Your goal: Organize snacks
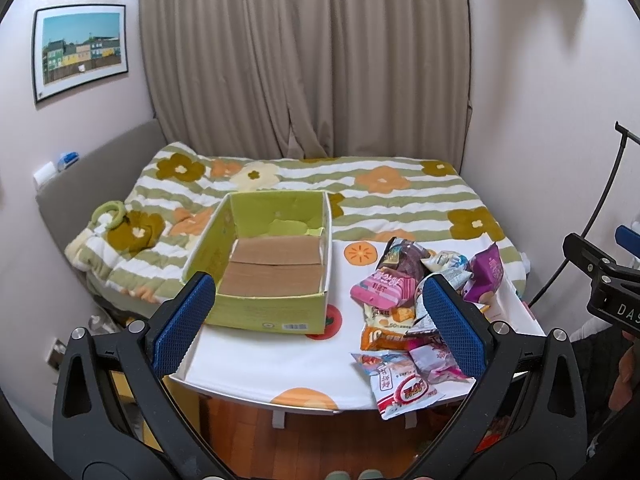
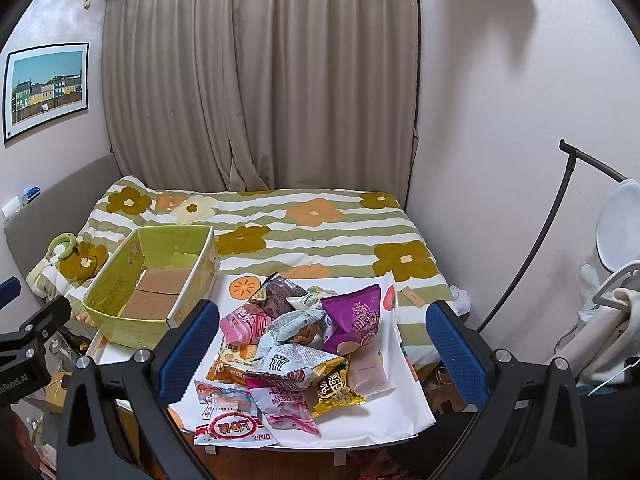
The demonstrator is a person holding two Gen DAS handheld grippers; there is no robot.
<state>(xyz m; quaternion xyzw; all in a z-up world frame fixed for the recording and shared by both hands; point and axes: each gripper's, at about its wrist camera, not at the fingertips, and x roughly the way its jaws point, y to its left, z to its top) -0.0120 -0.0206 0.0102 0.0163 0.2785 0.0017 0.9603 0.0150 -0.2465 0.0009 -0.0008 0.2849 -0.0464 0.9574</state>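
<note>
An open green cardboard box point(image 1: 264, 308) point(image 2: 120, 332) with a brown bottom sits empty on the left of a small white table point(image 1: 280, 364) point(image 2: 384, 412). A heap of snack packets point(image 1: 416, 308) point(image 2: 292, 348) lies on the table's right side: pink, purple, orange, yellow and white ones. My left gripper point(image 1: 320, 320) hovers open above the table's near edge, between the box and the heap, holding nothing. My right gripper point(image 2: 324, 348) is open too, its blue pads point(image 2: 188, 348) spread wide on either side of the heap, above it.
Behind the table lies a bed with a green-striped flowered blanket point(image 1: 360, 196) point(image 2: 320, 232). Beige curtains point(image 1: 304, 60) hang at the back. A clothes rack with white garments point(image 2: 612, 320) stands at the right. Wooden floor point(image 1: 320, 440) shows below the table.
</note>
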